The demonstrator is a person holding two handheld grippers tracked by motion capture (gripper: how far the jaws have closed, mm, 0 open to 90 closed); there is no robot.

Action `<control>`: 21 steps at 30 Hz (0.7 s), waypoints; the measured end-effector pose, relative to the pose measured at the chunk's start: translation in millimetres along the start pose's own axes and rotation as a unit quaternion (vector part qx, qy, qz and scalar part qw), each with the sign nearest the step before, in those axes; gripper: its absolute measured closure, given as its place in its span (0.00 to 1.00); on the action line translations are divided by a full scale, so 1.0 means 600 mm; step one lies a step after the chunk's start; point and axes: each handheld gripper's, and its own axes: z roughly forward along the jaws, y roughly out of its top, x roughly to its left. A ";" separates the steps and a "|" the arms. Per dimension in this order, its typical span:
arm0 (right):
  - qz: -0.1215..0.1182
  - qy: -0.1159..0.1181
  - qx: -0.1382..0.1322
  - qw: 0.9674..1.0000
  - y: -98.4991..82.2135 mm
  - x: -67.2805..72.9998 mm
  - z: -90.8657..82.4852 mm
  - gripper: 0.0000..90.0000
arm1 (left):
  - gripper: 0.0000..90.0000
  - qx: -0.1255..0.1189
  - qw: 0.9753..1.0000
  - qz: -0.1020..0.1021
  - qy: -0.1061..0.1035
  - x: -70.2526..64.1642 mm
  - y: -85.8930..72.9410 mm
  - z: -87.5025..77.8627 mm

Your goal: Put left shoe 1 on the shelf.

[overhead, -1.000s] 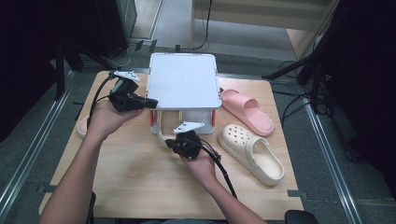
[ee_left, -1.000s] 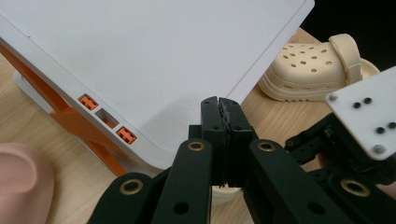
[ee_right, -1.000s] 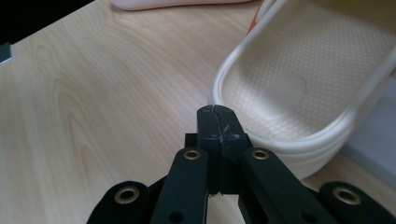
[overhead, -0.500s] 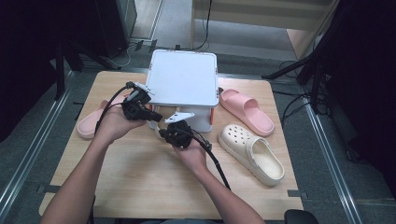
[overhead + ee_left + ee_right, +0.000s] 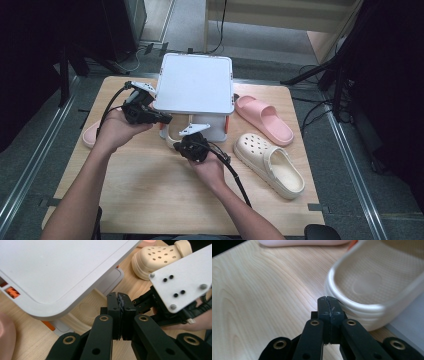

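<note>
Both pairs of jaws were pressed together with nothing between them. Around the light wooden table [image 5: 150,200] lay grey floor, dark stands and trailing cables. A white two-tier shoe rack [image 5: 195,82] stood at the table's far middle. To its right lay a pink slide [image 5: 264,119] and a cream clog [image 5: 270,165]; another pink slide [image 5: 91,135] lay at the left edge. A cream slipper [image 5: 374,285] sat under the rack, its heel end sticking out just beside the right gripper [image 5: 328,301] tips. The left gripper [image 5: 119,296] hovered at the rack's front left corner, above the slipper.
</note>
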 end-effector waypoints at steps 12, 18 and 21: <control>-0.014 -0.021 -0.010 1.000 0.030 -0.011 0.018 1.00 | 0.98 -0.030 1.000 -0.006 0.001 0.002 0.000 -0.036; -0.002 -0.022 -0.011 1.000 0.037 -0.025 0.026 1.00 | 0.97 -0.033 0.999 -0.009 0.006 0.005 -0.003 -0.044; 0.006 -0.014 -0.014 1.000 0.038 -0.026 0.020 1.00 | 0.96 -0.039 0.999 -0.015 0.009 0.006 -0.005 -0.052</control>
